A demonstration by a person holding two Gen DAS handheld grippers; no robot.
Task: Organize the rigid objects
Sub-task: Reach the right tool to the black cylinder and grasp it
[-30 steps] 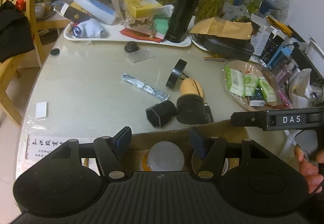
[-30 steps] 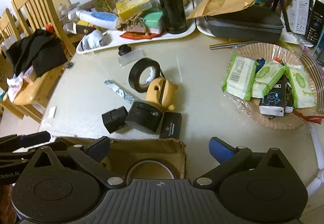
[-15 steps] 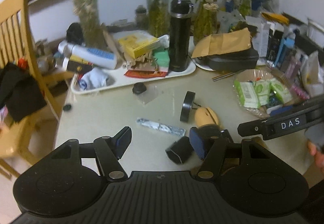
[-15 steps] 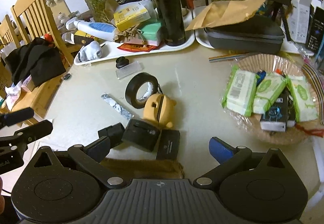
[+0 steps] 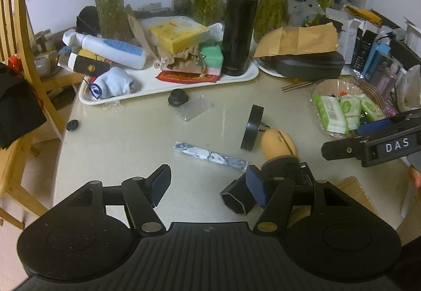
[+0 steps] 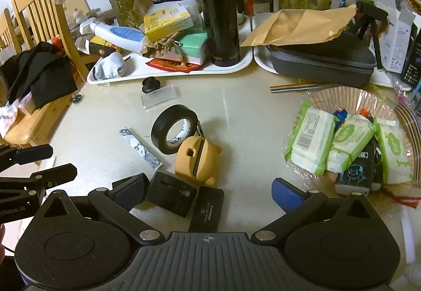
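2 hand-held grippers hover over the bench (image 5: pixel 110 138), both spread and holding nothing. The left hand-held gripper (image 5: pixel 208 185) has bare bench between its pads; its right pad overlaps, in view, a black hex block (image 5: pixel 235 197) lying on its side. The right hand-held gripper (image 6: pixel 208 189) stands wider apart, and within its span sit a black box (image 6: pixel 171 192) and a flat black case (image 6: pixel 206 209), neither touched as far as I can tell.

Just beyond those, a yellow toy (image 6: pixel 197 158) lies close ahead of the right hand-held gripper, with a tape roll (image 6: pixel 173 132) leaning against its far side. A marbled bar (image 5: pixel 210 155) lies to the left of that cluster, directly ahead of the left hand-held gripper, its long axis running across that gripper's view from upper left to lower right, so roughly crosswise to the line of approach.

My judgement: the bar is nearer the left hand, the black box and case nearer the right. A grasp on the bar would want the pads set across its narrow width, so the wrist would have to turn to suit.

Farther out, a white tray (image 5: pixel 244 75) holds a black flask (image 5: pixel 238 25) and clutter, and a paper bowl (image 6: pixel 339 100) of wipe packs sits to the right.
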